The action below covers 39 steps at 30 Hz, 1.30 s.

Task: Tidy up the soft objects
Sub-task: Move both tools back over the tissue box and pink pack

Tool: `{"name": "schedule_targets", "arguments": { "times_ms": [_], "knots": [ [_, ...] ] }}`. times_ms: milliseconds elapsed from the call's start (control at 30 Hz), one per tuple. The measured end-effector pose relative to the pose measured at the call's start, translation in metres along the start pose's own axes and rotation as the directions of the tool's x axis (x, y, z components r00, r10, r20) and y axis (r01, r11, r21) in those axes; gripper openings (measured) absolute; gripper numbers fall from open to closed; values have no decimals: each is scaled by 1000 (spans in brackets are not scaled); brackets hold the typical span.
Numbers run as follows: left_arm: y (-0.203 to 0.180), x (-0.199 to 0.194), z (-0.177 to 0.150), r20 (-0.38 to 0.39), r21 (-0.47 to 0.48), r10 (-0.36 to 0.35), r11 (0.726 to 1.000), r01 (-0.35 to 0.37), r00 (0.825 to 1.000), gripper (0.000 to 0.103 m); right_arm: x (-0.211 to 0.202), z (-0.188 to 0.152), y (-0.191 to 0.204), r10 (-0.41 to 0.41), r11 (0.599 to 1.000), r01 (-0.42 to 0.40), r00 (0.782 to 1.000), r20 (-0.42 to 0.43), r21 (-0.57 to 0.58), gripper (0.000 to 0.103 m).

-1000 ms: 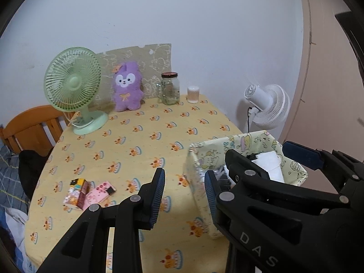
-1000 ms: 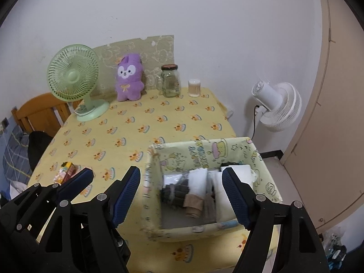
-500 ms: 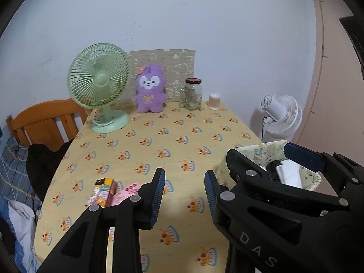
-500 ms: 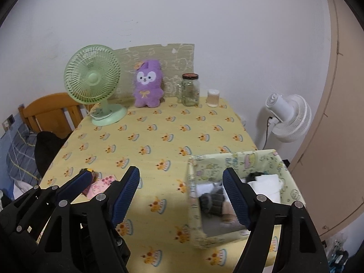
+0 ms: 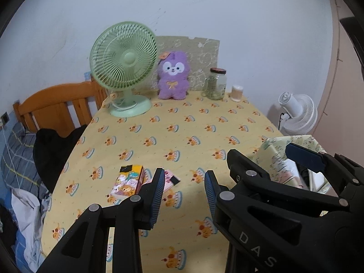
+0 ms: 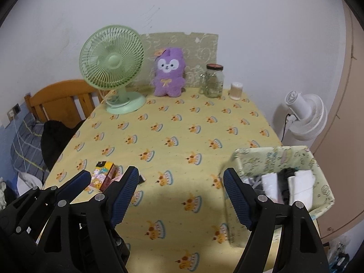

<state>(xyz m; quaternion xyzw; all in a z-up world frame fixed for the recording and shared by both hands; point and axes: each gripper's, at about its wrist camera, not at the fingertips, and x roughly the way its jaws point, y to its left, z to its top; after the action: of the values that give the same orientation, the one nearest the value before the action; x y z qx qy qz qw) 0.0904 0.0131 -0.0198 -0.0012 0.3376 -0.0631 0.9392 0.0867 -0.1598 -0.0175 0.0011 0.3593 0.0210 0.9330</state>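
Fabric basket [image 6: 279, 159] is sitting at the counter [image 6: 173, 125] edge, risking a tip-off if nudged, while both the left gripper [image 5: 183, 187] and right gripper [image 6: 180, 194] are hovering with jaws wide, holding nothing.

Two fans [image 6: 112, 68] [image 6: 306, 116], one plush [image 6: 168, 72], one jar [image 6: 213, 80], one basket [image 6: 273, 157], two small boxes [image 6: 103, 175] [image 5: 170, 178]

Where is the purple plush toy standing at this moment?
In both views the purple plush toy stands at the table's far edge against the wall, between the green fan and the glass jar.
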Motion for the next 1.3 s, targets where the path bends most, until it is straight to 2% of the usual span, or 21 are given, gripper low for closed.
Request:
{"name": "schedule_targets", "arguments": {
  "times_ms": [333,567,967,1133,1300],
  "knots": [
    [34,21,-16,-47,-8,53,999,-53,998,37,35,-11,34,45,999,-46,998,-54,-21,80],
    [54,37,-25,-84,-22,60,998,-62,995,37,59,-18,55,57,998,-59,994,-94,-19,81],
    [75,68,-36,-138,-7,81,997,-83,987,37,100,-33,66,62,995,-49,984,-167,85,85],
    [78,83,-39,-158,17,116,993,-115,981,37,115,-36,74,52,998,-44,982,-179,48,88],
    [81,96,-40,-170,39,128,992,-123,977,38,131,-40,73,65,996,-51,977,-204,73,89]
  ]
}}
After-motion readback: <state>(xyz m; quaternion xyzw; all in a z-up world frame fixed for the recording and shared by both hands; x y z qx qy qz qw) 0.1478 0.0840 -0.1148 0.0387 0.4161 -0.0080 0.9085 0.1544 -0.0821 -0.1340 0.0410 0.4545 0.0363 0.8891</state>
